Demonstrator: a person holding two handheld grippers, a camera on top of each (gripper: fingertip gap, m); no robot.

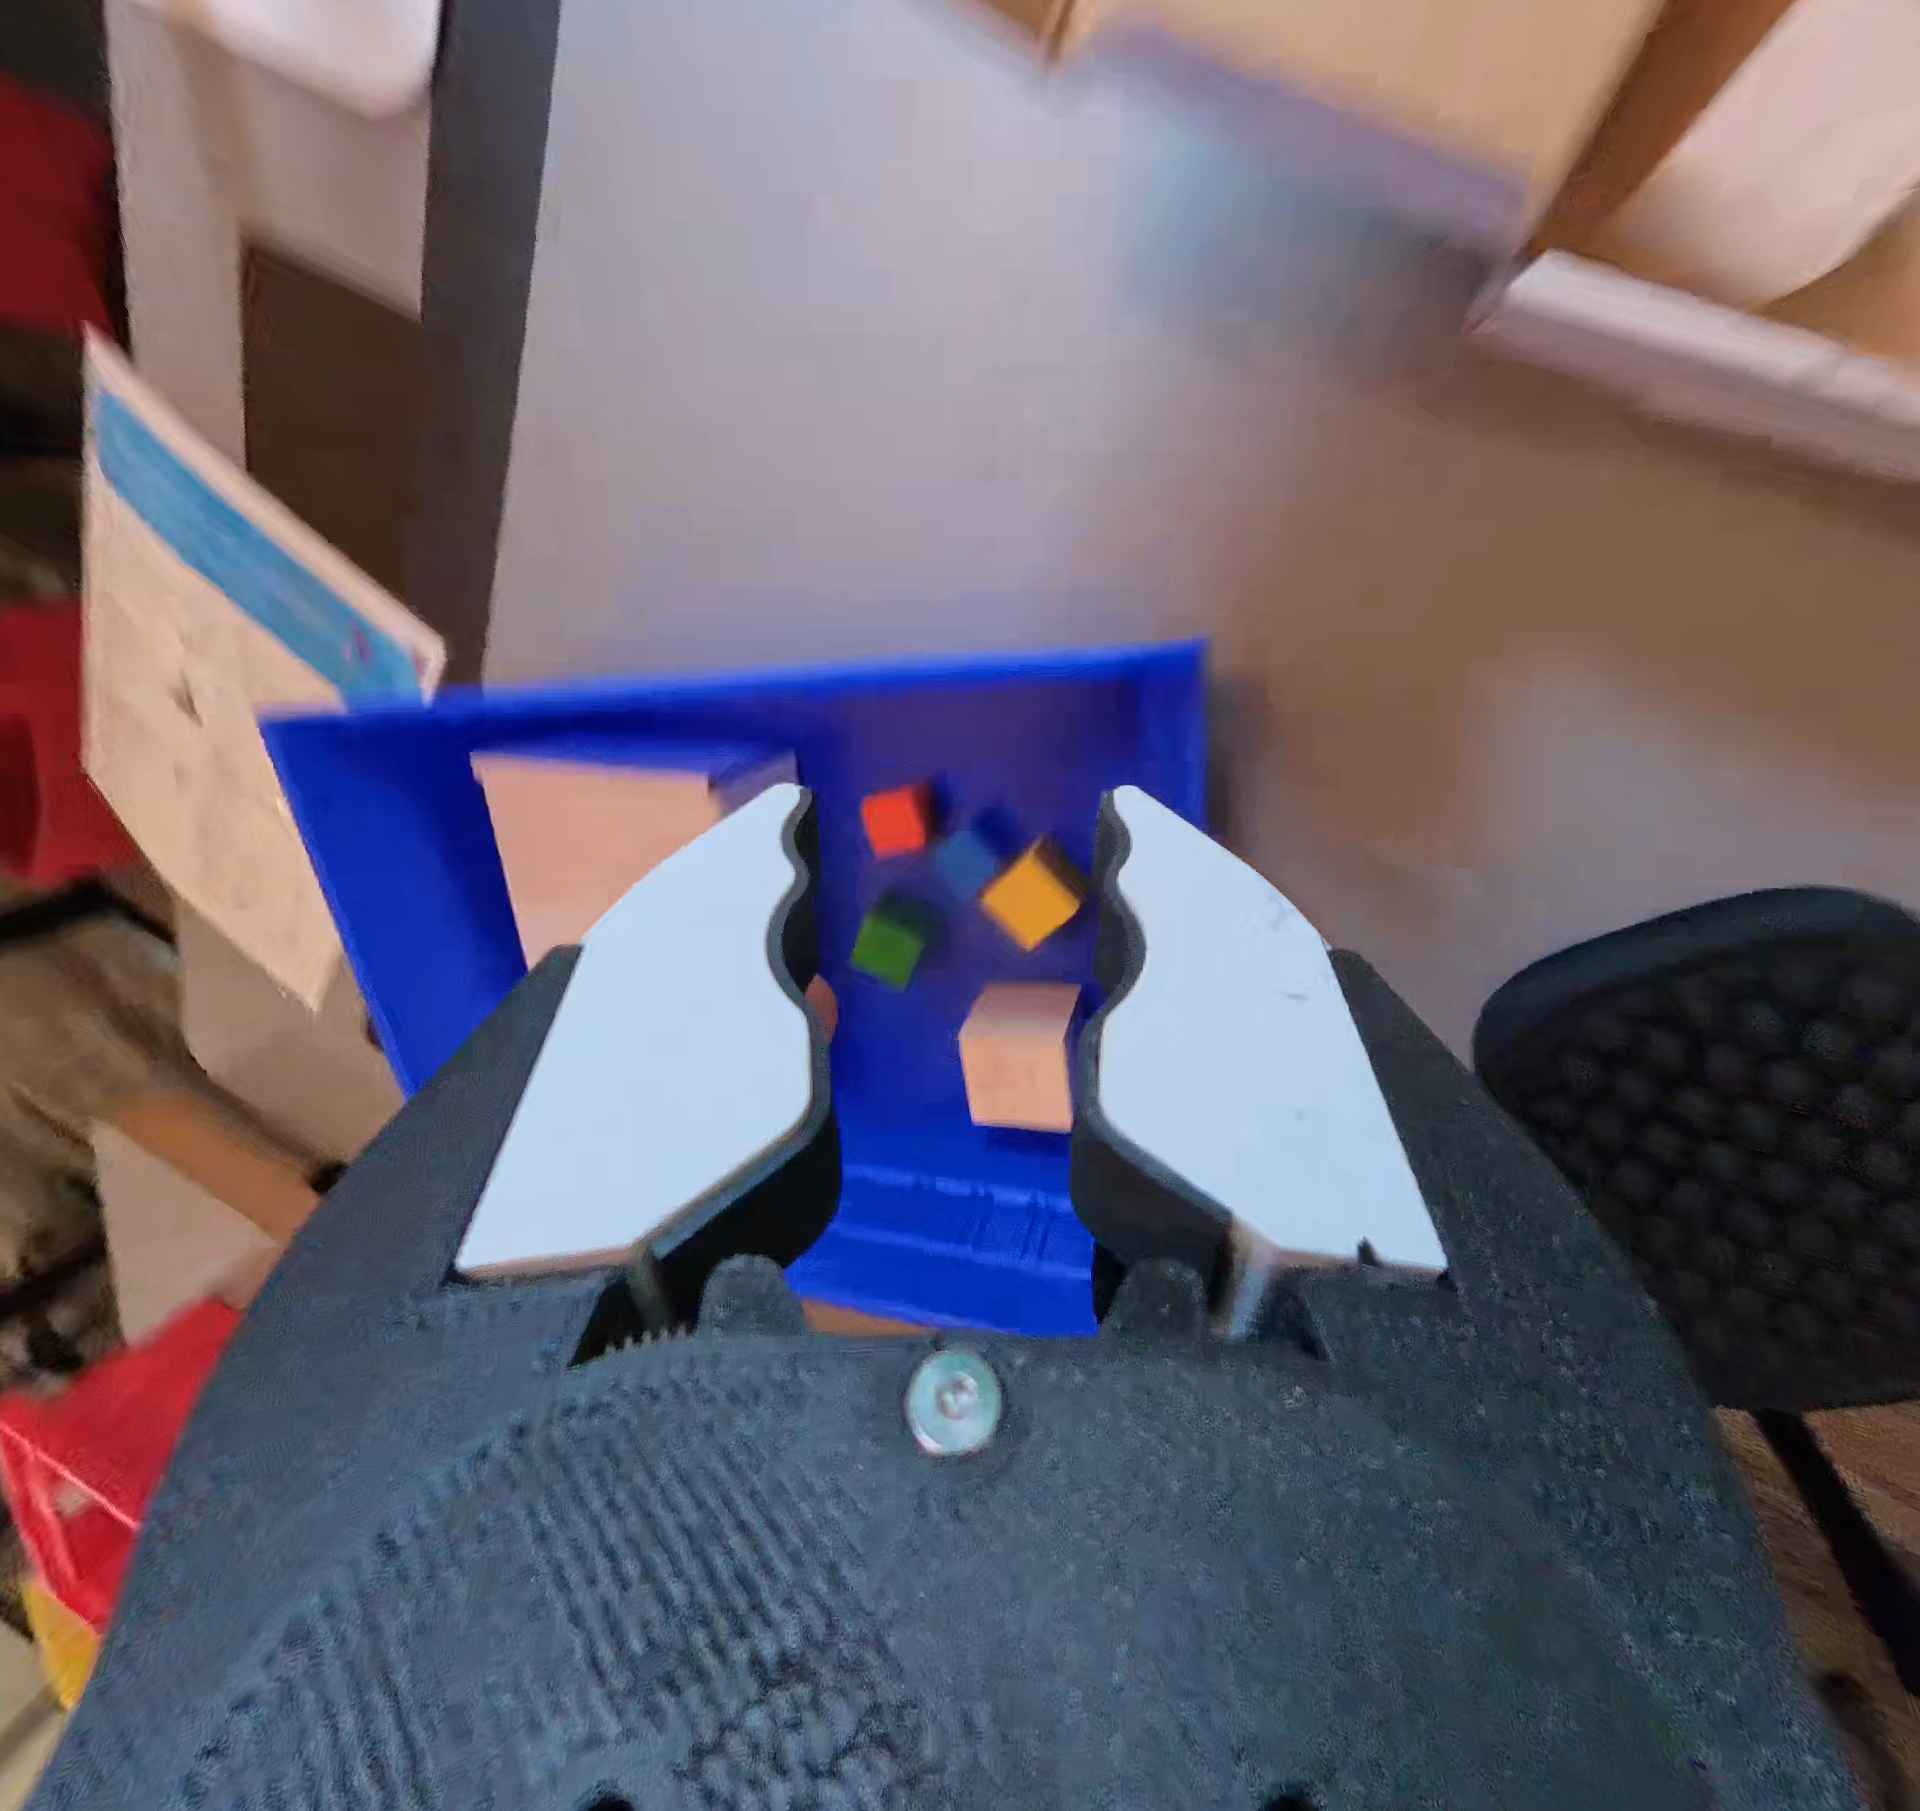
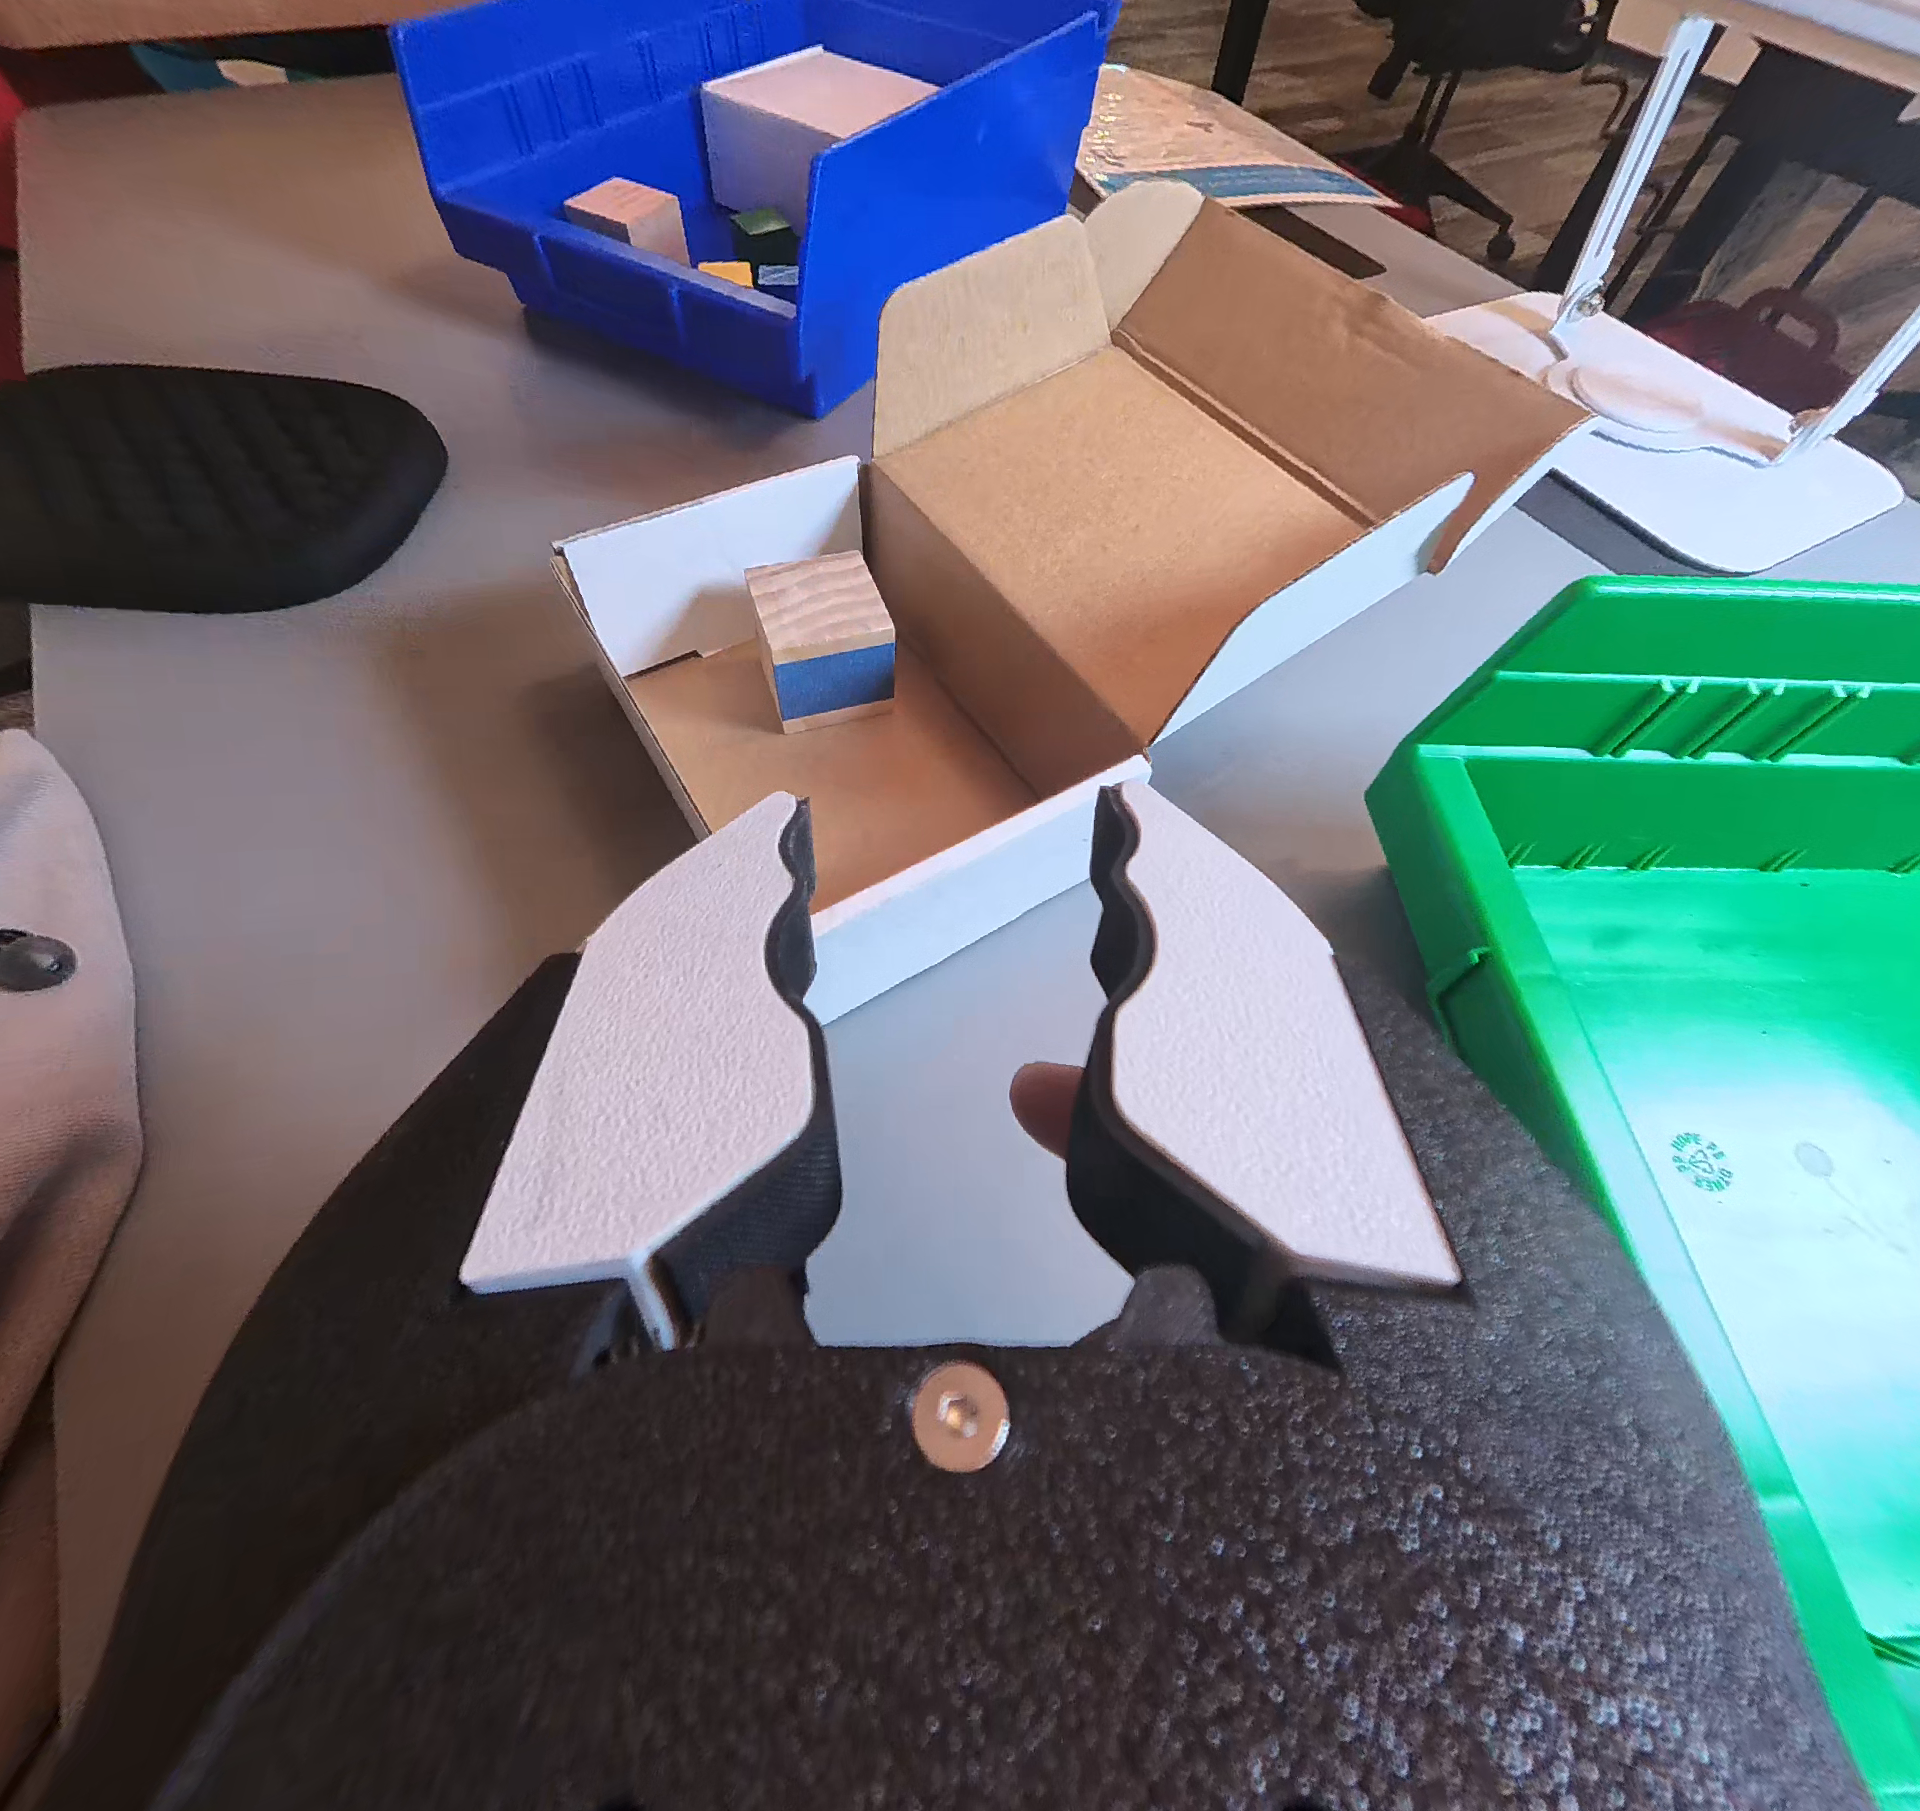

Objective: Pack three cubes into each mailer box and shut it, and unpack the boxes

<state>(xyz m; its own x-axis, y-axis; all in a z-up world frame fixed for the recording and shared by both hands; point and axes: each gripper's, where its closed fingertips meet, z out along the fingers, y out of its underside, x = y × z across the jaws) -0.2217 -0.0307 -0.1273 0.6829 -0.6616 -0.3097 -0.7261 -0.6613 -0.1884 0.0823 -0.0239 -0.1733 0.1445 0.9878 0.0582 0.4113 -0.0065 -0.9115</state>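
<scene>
Two grippers, both with jaws spread and nothing between them. Right gripper (image 2: 951, 888): low over the grey table (image 2: 312, 826), pointing at the near white wall of the open mailer box (image 2: 1039, 556), which lies just ahead of its tips; lid flaps folded back on the far side. One cube with a blue band (image 2: 826, 644) stands on the box floor by the left wall, so by the task's count two more appear due. Green bin (image 2: 1475, 826) to the right of the box, close beside it; no contents show in its visible part. Blue bin (image 1: 343, 826), farther off beyond the box: holds the loose stock, namely a plain wooden cube (image 1: 1018, 1055), a green cube (image 1: 888, 940), a yellow cube (image 1: 1034, 891), a blue cube (image 1: 966, 862), a red cube (image 1: 896, 819), and a larger pale closed box (image 1: 592, 847) against one wall. Left gripper (image 1: 951, 857): above the blue bin, pointing down into it; picture blurred. Deciding relation: the small cubes lie straight ahead between the left fingertips, the wooden cube nearest, against the right finger. The left gripper is judged far better placed for the next pick; the right sits by the mailer box.
</scene>
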